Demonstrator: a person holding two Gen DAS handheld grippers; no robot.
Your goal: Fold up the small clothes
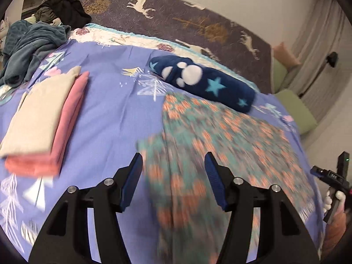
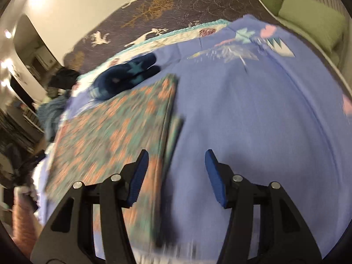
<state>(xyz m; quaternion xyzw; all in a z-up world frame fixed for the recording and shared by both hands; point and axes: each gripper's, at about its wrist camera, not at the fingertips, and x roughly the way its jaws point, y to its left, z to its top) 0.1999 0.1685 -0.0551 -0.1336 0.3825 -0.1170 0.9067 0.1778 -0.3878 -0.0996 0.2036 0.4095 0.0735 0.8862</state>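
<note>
A teal and orange patterned garment point(image 1: 220, 145) lies flat on the blue bedsheet point(image 1: 105, 110), blurred by motion. My left gripper point(image 1: 173, 165) is open and empty above its near left part. In the right wrist view the same garment point(image 2: 114, 127) lies left of centre, with a folded edge on its right. My right gripper point(image 2: 176, 162) is open and empty over that right edge and the sheet point(image 2: 253, 121). The right gripper's body point(image 1: 336, 176) shows at the far right of the left wrist view.
A folded beige and pink stack point(image 1: 44, 121) lies at the left. A navy fleece roll with stars point(image 1: 204, 81) lies beyond the garment and also shows in the right wrist view point(image 2: 125, 77). A heap of unfolded clothes point(image 1: 33, 41) sits at the far left. Green cushions point(image 2: 312, 19) lie beside the bed.
</note>
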